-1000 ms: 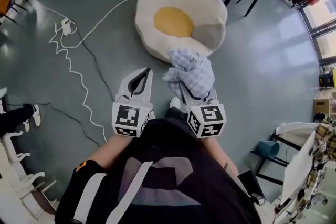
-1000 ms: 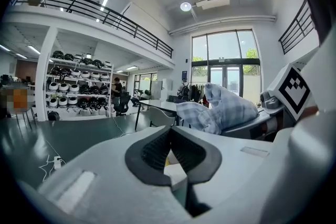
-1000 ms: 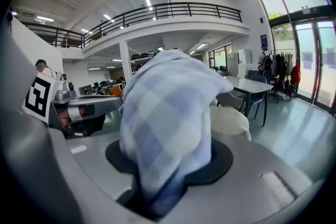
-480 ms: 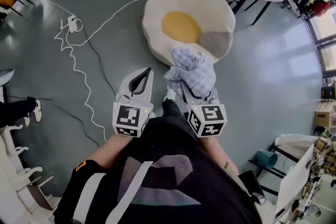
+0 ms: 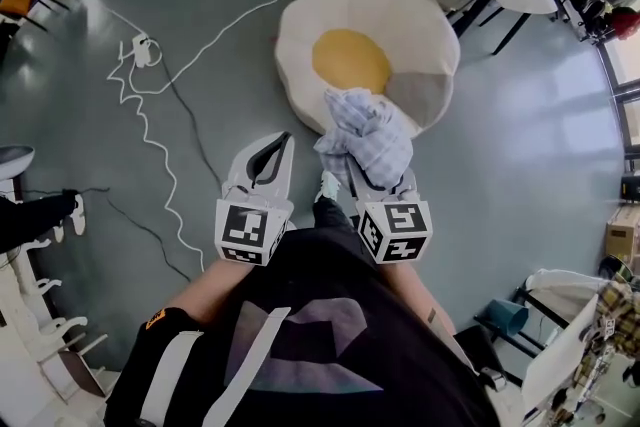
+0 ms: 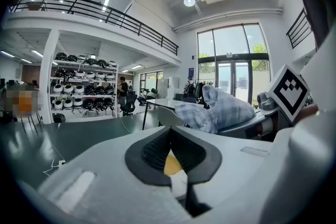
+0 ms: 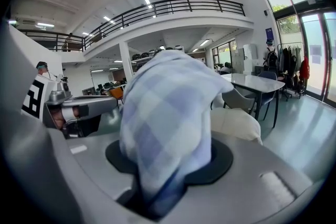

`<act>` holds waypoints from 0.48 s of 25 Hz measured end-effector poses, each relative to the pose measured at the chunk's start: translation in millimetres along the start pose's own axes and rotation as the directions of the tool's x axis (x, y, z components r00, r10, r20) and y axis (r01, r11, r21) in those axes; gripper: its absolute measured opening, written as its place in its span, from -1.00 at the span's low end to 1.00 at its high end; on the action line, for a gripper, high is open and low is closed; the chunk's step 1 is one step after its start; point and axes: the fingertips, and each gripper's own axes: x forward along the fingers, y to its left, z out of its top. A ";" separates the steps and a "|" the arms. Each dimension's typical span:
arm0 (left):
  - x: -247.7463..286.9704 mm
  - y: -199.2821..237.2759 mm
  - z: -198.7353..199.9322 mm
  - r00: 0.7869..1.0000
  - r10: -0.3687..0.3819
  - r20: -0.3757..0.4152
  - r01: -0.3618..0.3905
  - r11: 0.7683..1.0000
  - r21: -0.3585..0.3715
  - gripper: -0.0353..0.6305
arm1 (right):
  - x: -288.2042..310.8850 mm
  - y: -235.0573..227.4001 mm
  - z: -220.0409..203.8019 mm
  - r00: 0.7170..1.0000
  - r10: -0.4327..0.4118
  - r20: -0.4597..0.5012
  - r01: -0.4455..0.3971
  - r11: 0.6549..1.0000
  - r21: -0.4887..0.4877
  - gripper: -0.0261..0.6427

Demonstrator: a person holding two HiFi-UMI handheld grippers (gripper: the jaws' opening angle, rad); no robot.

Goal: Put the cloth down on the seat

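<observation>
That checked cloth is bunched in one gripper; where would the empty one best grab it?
Pinch the loose folds of the cloth bulging past the right gripper, coming in from the left gripper's own side. That end is free and puffy; the near end is already clamped. Open the left fingers first.

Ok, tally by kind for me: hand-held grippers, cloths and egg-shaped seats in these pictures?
Hand-held grippers: 2 (left hand-held gripper, right hand-held gripper)
Checked cloth: 1
Egg-shaped seat: 1
Total: 4
</observation>
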 end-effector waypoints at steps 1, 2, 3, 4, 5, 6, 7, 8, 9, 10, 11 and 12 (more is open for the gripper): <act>8.8 1.3 0.8 1.000 0.000 -0.003 0.000 1.000 0.001 -0.90 | 5.8 -6.4 1.7 1.000 -0.001 -0.005 0.001 1.000 0.004 -0.32; 17.8 2.4 2.0 1.000 0.001 -0.007 -0.001 1.000 0.002 -0.90 | 11.6 -13.0 3.7 1.000 -0.002 -0.012 0.002 1.000 0.009 -0.32; 27.1 3.2 3.5 1.000 0.000 -0.010 0.000 1.000 0.004 -0.90 | 17.3 -20.0 5.9 1.000 -0.003 -0.017 0.003 1.000 0.014 -0.32; 36.3 3.8 5.0 1.000 0.000 -0.014 0.000 1.000 0.005 -0.90 | 23.0 -27.1 8.2 1.000 -0.003 -0.021 0.004 1.000 0.018 -0.32; 45.4 4.3 6.6 1.000 -0.001 -0.018 0.001 1.000 0.005 -0.90 | 28.6 -34.2 10.5 1.000 -0.004 -0.024 0.005 1.000 0.023 -0.32; 54.4 5.1 8.1 1.000 -0.001 -0.022 0.001 1.000 0.005 -0.90 | 34.2 -41.2 12.9 1.000 -0.006 -0.025 0.006 1.000 0.027 -0.32; 63.4 6.0 9.6 1.000 -0.001 -0.026 0.001 1.000 0.005 -0.90 | 39.8 -48.2 15.4 1.000 -0.007 -0.027 0.008 1.000 0.030 -0.32; 72.5 6.8 11.4 1.000 -0.001 -0.029 0.001 1.000 0.005 -0.90 | 45.2 -55.1 18.0 1.000 -0.007 -0.030 0.008 0.999 0.034 -0.32; 81.7 7.4 13.4 0.999 0.000 -0.032 0.000 1.000 0.005 -0.90 | 50.5 -61.9 20.6 0.999 -0.007 -0.032 0.008 0.999 0.037 -0.32; 91.1 7.6 15.6 0.999 0.001 -0.035 -0.001 1.000 0.006 -0.90 | 55.7 -68.7 22.9 0.999 -0.005 -0.035 0.007 0.999 0.040 -0.32; 100.6 7.5 18.0 0.999 0.002 -0.037 -0.002 1.000 0.008 -0.90 | 60.9 -75.2 25.0 0.999 -0.002 -0.038 0.004 0.999 0.041 -0.32; 110.0 7.4 20.3 0.999 0.003 -0.040 -0.002 1.000 0.009 -0.90 | 66.3 -81.3 27.0 0.999 0.002 -0.042 0.000 0.999 0.041 -0.32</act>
